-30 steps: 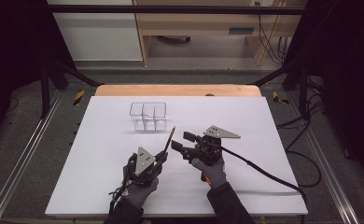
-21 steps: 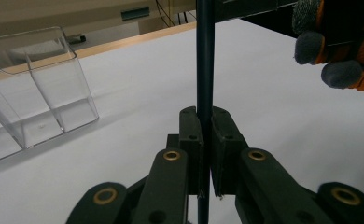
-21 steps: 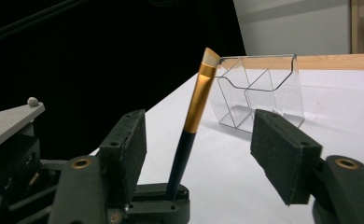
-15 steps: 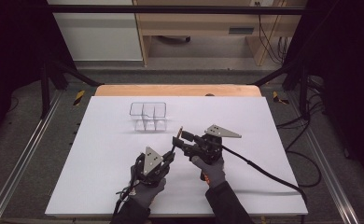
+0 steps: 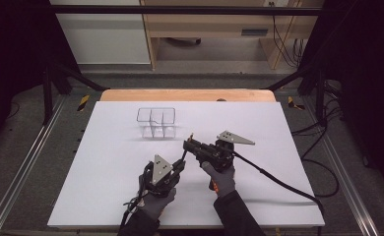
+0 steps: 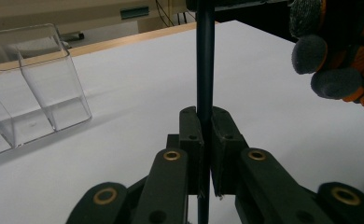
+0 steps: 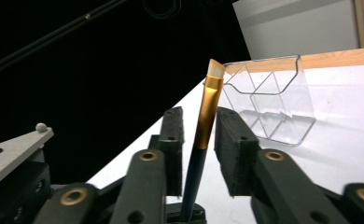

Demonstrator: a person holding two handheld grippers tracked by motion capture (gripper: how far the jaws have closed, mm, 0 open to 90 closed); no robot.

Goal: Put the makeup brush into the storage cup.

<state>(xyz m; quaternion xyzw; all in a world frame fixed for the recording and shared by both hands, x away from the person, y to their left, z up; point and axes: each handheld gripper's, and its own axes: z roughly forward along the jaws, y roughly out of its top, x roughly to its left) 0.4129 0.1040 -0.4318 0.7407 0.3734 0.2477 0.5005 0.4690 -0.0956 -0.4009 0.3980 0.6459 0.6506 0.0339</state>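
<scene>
So the brush (image 7: 203,140), the dark-handled one with the gold ferrule and pale angled tip, is up off the table between your two hands, a bit in front of the clear organizer (image 5: 156,123). Your left gripper (image 6: 205,154) is clamped tight on the lower part of the handle; in the left gripper view the dark shaft runs straight up out of the pinched pads. Your right gripper (image 7: 199,154) has the ferrule end between its jaws, and they've just been closing in on it, but in the right gripper view there's a gap on both sides, so the pads aren't pressing on it. In the high view both grippers sit near the middle of the white table (image 5: 278,137), nearly touching, with the organizer standing just beyond them toward the far edge.
</scene>
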